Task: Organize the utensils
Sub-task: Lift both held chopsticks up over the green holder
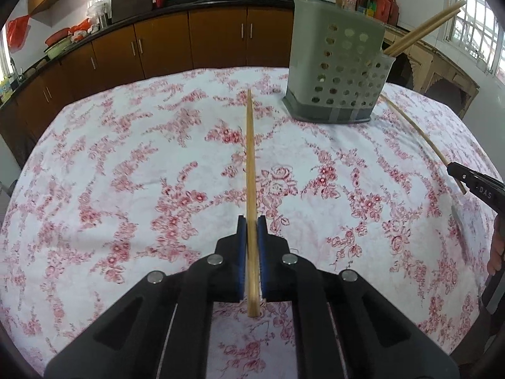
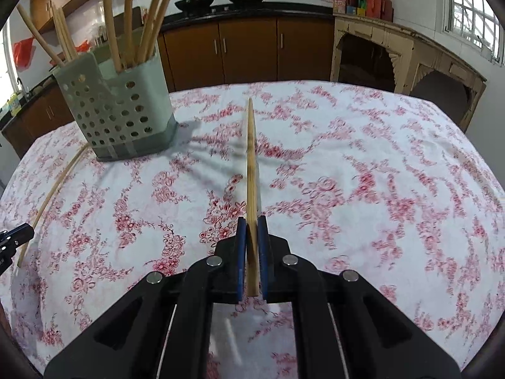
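Observation:
My left gripper (image 1: pixel 252 221) is shut on a wooden chopstick (image 1: pixel 250 164) that points forward over the floral tablecloth. My right gripper (image 2: pixel 252 222) is shut on another wooden chopstick (image 2: pixel 251 164), also pointing forward. The grey perforated utensil holder (image 1: pixel 337 69) stands at the far right in the left wrist view, with several chopsticks in it. It shows at the far left in the right wrist view (image 2: pixel 116 107). In the left wrist view the right gripper (image 1: pixel 473 186) shows at the right edge with its chopstick (image 1: pixel 416 129). In the right wrist view the left gripper (image 2: pixel 12 240) shows at the left edge with its chopstick (image 2: pixel 53 186).
The table (image 1: pixel 126 158) has a white cloth with pink flowers. Brown kitchen cabinets (image 1: pixel 189 41) with a dark counter run behind it. A worn cream side table (image 2: pixel 410 53) stands at the back right.

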Demonstrator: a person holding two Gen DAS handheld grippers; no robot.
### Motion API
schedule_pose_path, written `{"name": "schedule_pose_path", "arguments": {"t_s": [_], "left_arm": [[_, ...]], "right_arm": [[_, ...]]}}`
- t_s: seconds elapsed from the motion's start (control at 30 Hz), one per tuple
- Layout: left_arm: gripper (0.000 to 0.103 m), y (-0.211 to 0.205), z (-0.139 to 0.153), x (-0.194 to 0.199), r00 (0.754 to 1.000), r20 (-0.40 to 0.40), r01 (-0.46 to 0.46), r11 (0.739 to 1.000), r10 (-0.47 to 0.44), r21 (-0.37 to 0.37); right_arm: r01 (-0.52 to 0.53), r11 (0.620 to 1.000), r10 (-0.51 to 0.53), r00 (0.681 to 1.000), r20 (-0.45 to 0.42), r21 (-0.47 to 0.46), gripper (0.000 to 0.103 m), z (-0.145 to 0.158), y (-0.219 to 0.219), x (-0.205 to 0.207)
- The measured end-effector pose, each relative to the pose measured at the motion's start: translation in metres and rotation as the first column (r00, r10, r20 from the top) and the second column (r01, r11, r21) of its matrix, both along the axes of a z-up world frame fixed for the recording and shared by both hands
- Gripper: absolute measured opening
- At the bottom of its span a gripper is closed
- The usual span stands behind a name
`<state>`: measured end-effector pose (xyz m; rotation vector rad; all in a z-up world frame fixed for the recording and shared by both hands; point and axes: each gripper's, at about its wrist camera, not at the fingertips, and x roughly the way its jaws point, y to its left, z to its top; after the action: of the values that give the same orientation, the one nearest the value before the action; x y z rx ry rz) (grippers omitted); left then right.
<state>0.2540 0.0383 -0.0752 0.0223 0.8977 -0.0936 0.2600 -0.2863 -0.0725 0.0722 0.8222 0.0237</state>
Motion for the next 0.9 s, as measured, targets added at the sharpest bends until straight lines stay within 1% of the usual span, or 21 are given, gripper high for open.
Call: {"name": "schedule_pose_path", "arguments": {"t_s": [0.27, 0.4, 0.63, 0.9], "left_arm": [[0.008, -0.003, 0.025, -0.009, 0.998, 0.053, 0.016, 1.0, -0.017, 0.019], [0.008, 0.001, 0.039, -0.012, 0.996, 0.086, 0.009, 1.0, -0.01, 0.007], [0.008, 0.005, 0.069, -0.018, 0.986, 0.167, 0.013, 1.0, -0.01, -0.018], [0.008, 0.011, 0.098, -0.025, 0.967, 0.253, 0.004, 0.998, 0.011, -0.06]], "right_arm": [[0.004, 1.0, -0.005, 0.997, 0.077, 0.014, 0.008, 0.031, -0.01, -0.013], [0.005, 1.0, -0.006, 0.993, 0.114, 0.014, 0.008, 0.042, -0.01, -0.017], [0.004, 1.0, -0.007, 0.984, 0.177, 0.017, 0.008, 0.061, -0.011, -0.022], [-0.002, 1.0, -0.003, 0.972, 0.236, 0.021, 0.008, 0.08, -0.01, -0.027]]}}
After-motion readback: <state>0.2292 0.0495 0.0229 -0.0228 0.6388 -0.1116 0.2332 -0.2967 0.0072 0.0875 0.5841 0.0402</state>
